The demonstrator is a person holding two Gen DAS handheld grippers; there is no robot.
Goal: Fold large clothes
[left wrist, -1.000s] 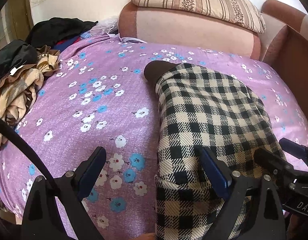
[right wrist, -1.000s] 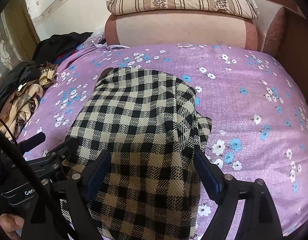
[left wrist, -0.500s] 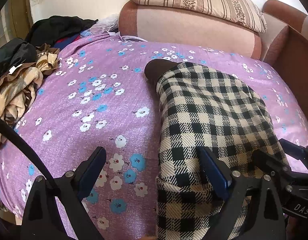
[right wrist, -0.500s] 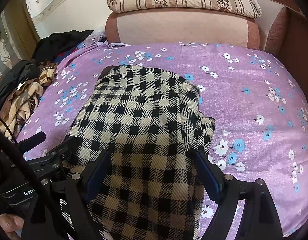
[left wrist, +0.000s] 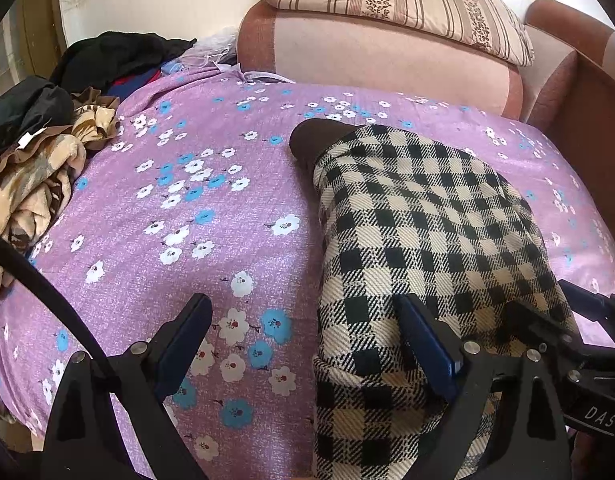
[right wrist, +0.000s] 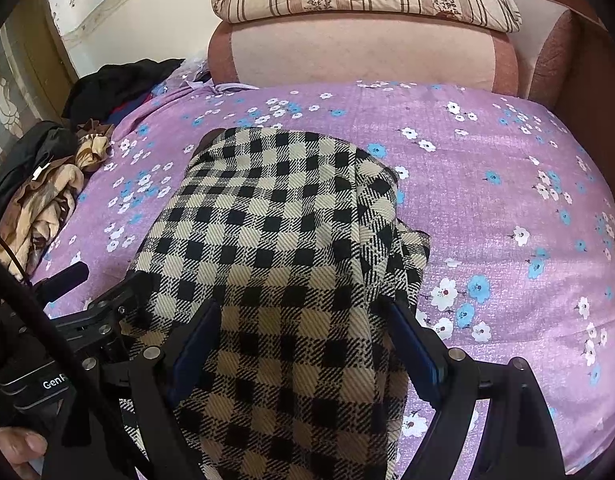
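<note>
A black-and-cream checked garment (left wrist: 427, 220) (right wrist: 275, 220) lies folded into a long strip on the purple flowered bedspread (left wrist: 187, 200) (right wrist: 487, 180). A dark brown lining (left wrist: 311, 136) peeks out at its far end. My left gripper (left wrist: 301, 304) is open above the strip's left edge, with one finger over the cloth and the other over the bedspread. My right gripper (right wrist: 303, 312) stands wide open astride the near part of the strip, the cloth between its fingers. Each gripper shows at the edge of the other's view, close together.
A heap of tan and black clothes (left wrist: 35, 168) (right wrist: 43, 196) lies at the bed's left edge, with more dark clothes (left wrist: 119, 56) behind it. A pink padded headboard (left wrist: 367, 52) with a striped pillow (left wrist: 387, 4) on top closes the far side. A person's fingers (right wrist: 15, 448) show bottom left.
</note>
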